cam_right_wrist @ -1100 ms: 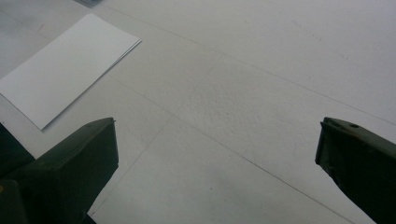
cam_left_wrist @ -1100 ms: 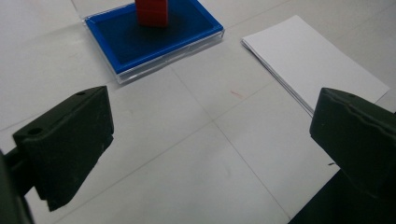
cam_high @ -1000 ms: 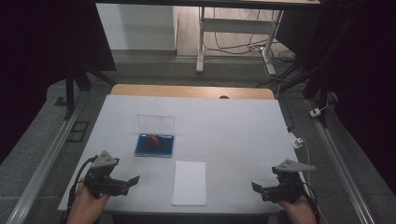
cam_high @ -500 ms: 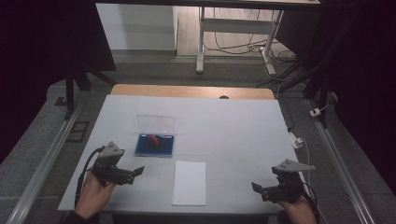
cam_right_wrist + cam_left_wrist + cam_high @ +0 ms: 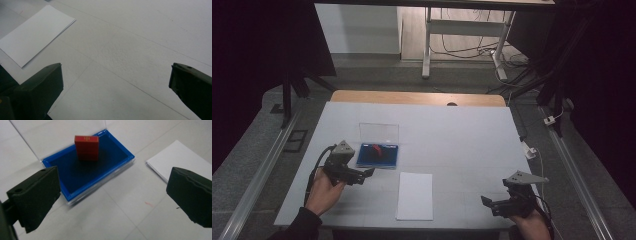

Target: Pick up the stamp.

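A blue ink pad case [image 5: 377, 155] [image 5: 87, 173] lies on the white table with its clear lid [image 5: 379, 133] standing open behind it. A red stamp block [image 5: 376, 149] [image 5: 86, 147] stands upright inside it. My left gripper [image 5: 369, 173] [image 5: 115, 200] is open just in front of the case, jaws wide apart with nothing between them. A small stack of white paper [image 5: 415, 195] [image 5: 175, 160] [image 5: 35, 33] lies to the right of the case. My right gripper [image 5: 487, 202] [image 5: 117, 92] is open near the front right edge, over bare table.
The table [image 5: 462, 140] has a wooden strip [image 5: 417, 97] along its far edge. Metal rails [image 5: 257, 175] run down both sides. A white plug and cable [image 5: 527, 149] lie at the right edge. Desk legs and cables [image 5: 462, 45] stand beyond.
My left gripper has moved forward and to the right, up to the front of the blue case. The right gripper has stayed in place.
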A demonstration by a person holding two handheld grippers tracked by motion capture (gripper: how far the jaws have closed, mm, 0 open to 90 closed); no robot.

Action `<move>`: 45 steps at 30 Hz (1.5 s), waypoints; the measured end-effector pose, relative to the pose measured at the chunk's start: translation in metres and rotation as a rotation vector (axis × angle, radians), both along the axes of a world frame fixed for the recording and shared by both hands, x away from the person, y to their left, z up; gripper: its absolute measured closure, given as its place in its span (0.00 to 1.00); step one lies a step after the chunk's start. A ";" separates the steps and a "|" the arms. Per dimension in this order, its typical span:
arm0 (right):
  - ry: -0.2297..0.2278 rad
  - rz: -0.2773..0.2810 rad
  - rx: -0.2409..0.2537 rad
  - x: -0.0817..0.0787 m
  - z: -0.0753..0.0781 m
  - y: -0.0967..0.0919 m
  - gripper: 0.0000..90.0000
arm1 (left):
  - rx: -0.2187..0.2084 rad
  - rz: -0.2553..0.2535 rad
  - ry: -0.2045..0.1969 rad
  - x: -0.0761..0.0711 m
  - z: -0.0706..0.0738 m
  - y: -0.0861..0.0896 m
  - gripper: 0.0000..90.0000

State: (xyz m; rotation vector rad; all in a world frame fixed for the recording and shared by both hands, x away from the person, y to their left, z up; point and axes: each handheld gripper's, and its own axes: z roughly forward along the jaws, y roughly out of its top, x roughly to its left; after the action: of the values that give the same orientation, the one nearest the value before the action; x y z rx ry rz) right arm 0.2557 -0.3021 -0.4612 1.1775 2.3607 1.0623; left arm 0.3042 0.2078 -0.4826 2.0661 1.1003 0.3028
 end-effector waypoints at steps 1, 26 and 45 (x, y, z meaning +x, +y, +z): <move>0.001 0.000 0.001 0.000 0.000 0.000 0.00 | -0.011 -0.003 0.010 0.003 0.000 -0.001 0.00; 0.005 0.006 -0.001 0.000 0.000 0.000 0.00 | 0.107 0.013 0.004 0.056 -0.016 -0.029 0.00; 0.002 0.007 -0.005 -0.001 0.000 0.000 0.00 | 0.179 0.000 -0.005 0.068 -0.025 -0.027 0.41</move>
State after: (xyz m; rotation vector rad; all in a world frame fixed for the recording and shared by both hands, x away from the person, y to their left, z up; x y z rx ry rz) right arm 0.2552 -0.3019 -0.4614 1.1708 2.3691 1.0575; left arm 0.3725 0.1811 -0.5075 2.2203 1.1046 0.4195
